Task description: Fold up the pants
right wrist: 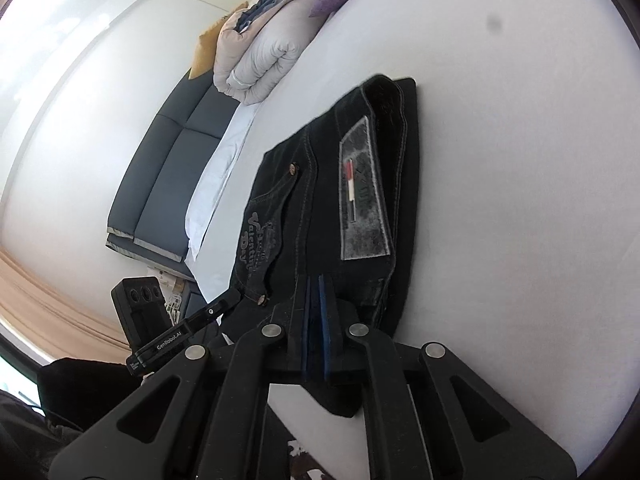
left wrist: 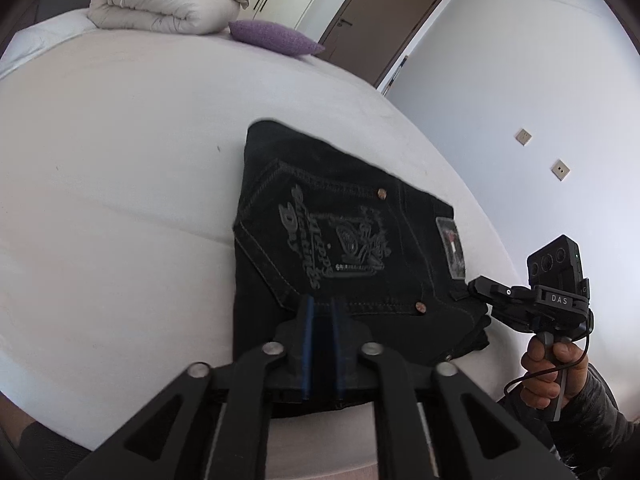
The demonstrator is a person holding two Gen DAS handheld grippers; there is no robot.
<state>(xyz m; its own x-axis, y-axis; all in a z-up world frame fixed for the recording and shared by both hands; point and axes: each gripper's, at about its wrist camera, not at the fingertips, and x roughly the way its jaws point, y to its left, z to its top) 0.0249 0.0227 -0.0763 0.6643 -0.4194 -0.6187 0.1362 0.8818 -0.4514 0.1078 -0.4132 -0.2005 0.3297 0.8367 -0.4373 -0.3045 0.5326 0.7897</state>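
Note:
Black jeans (left wrist: 340, 240) lie folded into a compact stack on the white bed (left wrist: 120, 200), back pocket with embroidery and a grey waist patch facing up. They also show in the right wrist view (right wrist: 320, 208). My left gripper (left wrist: 321, 300) is shut on the near edge of the stack, below the pocket. My right gripper (right wrist: 316, 278) is shut on the waistband end near the patch; it shows from outside in the left wrist view (left wrist: 474, 284), touching the stack's right edge. The left gripper shows in the right wrist view (right wrist: 236, 296).
A rolled beige duvet (left wrist: 160, 4) and a purple cushion (left wrist: 276, 36) lie at the far end of the bed. A dark blue headboard (right wrist: 168, 168) and a white pillow (right wrist: 216, 184) line one side. A brown door (left wrist: 380, 20) and the wall stand beyond the bed's edge.

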